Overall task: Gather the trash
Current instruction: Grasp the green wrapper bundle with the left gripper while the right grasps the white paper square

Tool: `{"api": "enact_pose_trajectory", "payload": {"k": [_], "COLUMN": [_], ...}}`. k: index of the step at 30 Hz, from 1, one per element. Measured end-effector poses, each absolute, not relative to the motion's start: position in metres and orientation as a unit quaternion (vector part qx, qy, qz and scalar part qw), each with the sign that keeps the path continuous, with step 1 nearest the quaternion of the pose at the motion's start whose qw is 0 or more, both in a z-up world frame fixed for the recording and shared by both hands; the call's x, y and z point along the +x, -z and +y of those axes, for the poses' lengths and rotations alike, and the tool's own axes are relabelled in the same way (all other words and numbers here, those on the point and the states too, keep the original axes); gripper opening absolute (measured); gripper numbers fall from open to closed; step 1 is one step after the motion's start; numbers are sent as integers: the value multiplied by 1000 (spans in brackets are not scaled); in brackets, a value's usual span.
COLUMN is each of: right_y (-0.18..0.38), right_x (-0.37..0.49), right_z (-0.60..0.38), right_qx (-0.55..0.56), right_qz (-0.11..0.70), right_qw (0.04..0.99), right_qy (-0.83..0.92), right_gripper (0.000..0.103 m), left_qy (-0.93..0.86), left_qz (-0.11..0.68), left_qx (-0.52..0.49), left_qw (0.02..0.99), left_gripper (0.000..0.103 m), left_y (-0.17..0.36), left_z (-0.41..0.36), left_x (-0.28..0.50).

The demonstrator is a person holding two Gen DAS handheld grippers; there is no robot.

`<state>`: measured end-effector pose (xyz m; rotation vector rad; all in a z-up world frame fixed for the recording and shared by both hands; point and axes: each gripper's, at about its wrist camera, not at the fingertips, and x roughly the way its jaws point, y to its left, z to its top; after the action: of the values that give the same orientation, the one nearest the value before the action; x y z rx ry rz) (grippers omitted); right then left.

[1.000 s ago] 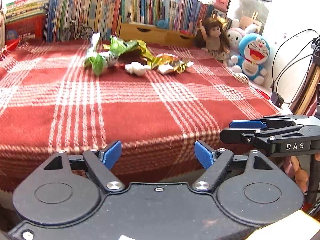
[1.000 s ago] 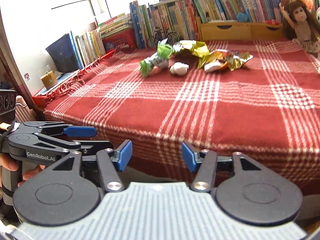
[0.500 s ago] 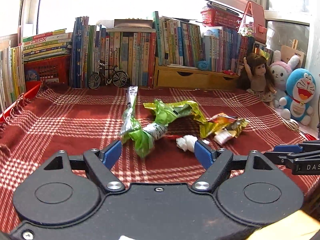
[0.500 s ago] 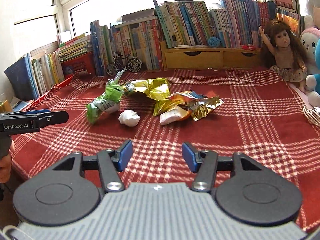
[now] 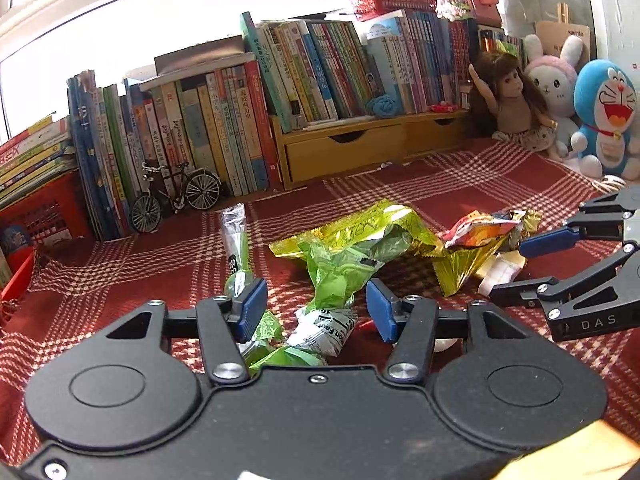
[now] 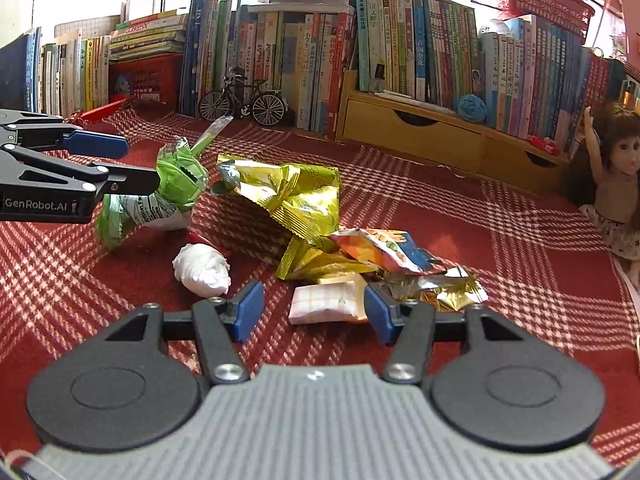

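Crumpled trash lies on a red plaid cloth point(image 5: 460, 184). A green wrapper point(image 5: 336, 276) point(image 6: 176, 184) sits between the open fingers of my left gripper point(image 5: 316, 310), which also shows from the side point(image 6: 132, 164). Beside it lie a gold foil bag point(image 5: 376, 224) point(image 6: 292, 196), an orange snack bag point(image 5: 480, 230) point(image 6: 384, 250), a white paper wad point(image 6: 202, 270) and a small pink-checked packet point(image 6: 326, 300). My right gripper point(image 6: 314, 312) is open just in front of the pink packet, its fingers point(image 5: 548, 240) reaching in from the right.
Rows of books point(image 5: 224, 120) and a wooden drawer shelf point(image 5: 360, 150) line the back. A toy bicycle point(image 5: 176, 196) stands by the books. A doll point(image 5: 508, 104) and plush toys point(image 5: 608, 116) sit at the right. A silver-green tube wrapper point(image 5: 236, 240) lies left.
Both grippers have moved forward over the cloth, from its front edge to the trash pile. Left now straddles the green wrapper, right reaches the pink packet. Both stay open.
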<state>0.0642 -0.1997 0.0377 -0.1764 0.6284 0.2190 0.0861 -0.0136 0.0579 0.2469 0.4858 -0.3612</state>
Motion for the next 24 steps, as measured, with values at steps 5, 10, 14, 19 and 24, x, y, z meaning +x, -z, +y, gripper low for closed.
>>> {"api": "enact_pose_trajectory", "payload": {"k": [5,10,14,19,24], "right_y": [-26,-14,-15,-20,-31], "right_x": [80,93,88,76,59], "right_z": [-195,-198,-202,-205,-204], "right_qx": [-101,-89,-76,-69,-70], "right_qz": [319,335,326,315,303], "right_qw": [936,932,935,939,941], "right_qy": [-112,-111,-116,-124,-133], "right_gripper": [70,70,46,46,46], "left_qy": [196,173,166,160,160], "left_qz": [265,270,268,265,258], "left_qx": [122,130,120,101,87], "left_qw": [936,938,941,946,949], "left_gripper": [47,39,33,30,30], "left_y": [-39,-26,-30,-39,-52], "left_z": [-14,-17,-13,-6,1], "left_x": [97,100,94,85,70]}}
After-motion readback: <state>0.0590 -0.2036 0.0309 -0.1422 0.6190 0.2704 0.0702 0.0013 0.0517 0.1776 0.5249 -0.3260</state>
